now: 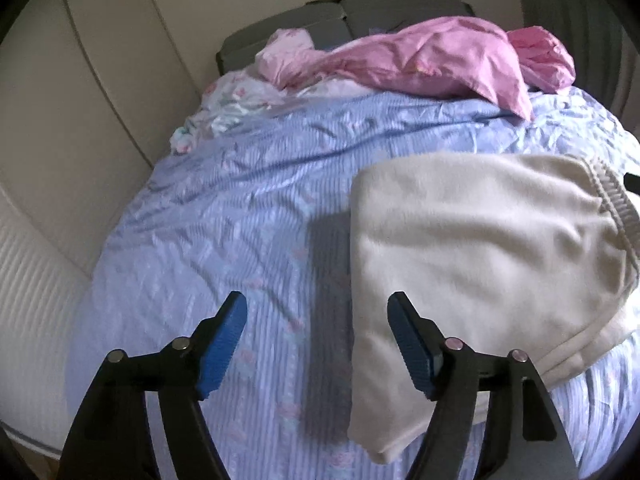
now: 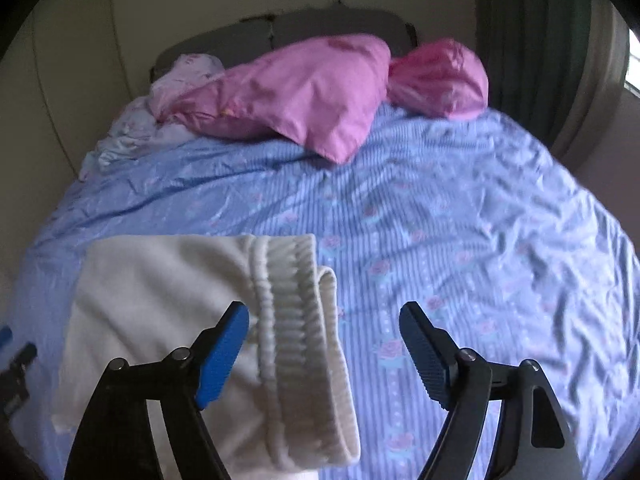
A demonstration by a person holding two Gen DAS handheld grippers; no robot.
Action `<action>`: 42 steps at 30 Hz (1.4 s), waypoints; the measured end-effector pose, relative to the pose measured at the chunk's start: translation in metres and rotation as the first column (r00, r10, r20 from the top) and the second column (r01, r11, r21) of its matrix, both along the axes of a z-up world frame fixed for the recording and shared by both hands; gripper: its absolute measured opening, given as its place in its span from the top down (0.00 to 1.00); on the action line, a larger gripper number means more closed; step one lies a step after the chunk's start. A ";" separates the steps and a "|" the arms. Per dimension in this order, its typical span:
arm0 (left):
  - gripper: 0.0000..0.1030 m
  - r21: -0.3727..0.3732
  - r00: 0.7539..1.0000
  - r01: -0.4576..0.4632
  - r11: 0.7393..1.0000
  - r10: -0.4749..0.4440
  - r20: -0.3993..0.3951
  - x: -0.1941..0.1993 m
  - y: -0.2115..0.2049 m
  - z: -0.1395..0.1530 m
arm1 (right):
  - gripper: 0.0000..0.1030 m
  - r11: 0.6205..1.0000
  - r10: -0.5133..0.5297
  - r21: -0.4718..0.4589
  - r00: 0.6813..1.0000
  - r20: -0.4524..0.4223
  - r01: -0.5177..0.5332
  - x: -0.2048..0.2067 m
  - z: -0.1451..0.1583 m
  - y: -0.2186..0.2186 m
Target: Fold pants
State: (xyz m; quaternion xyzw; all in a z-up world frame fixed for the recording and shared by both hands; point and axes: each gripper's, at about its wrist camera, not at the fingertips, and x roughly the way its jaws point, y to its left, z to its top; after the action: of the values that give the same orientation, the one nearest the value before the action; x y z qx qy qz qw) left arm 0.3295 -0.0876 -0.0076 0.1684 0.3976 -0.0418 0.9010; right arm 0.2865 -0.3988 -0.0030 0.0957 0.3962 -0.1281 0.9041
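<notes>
The folded pants [image 2: 168,320] lie between both spread, empty grippers — waistband [image 2: 304,340] nearest the right gripper [image 2: 324,356], left gripper [image 1: 316,348] at the opposite edge.

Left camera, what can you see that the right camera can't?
Only the left wrist view shows the ridged white panel at the bedside and the left gripper, open.

Only the right wrist view shows the green curtain, a bright window edge, and the right gripper, open, above the pants' ribbed waistband.

Both show the cream pants lying folded on the blue flowered sheet, the pink pillows and the grey headboard.
</notes>
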 end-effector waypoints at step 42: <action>0.57 -0.005 0.961 0.240 0.971 -0.238 -0.140 -0.046 -0.002 -0.082 | 0.19 0.981 -0.041 0.178 0.984 -0.171 0.071 -0.019 -0.061 0.018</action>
State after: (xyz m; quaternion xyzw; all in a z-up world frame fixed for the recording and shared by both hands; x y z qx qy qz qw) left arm 0.2831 -0.0893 -0.0897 0.2173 0.4366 -0.1595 0.8583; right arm 0.2678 -0.3804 -0.0638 0.1789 0.4775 -0.1240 0.8512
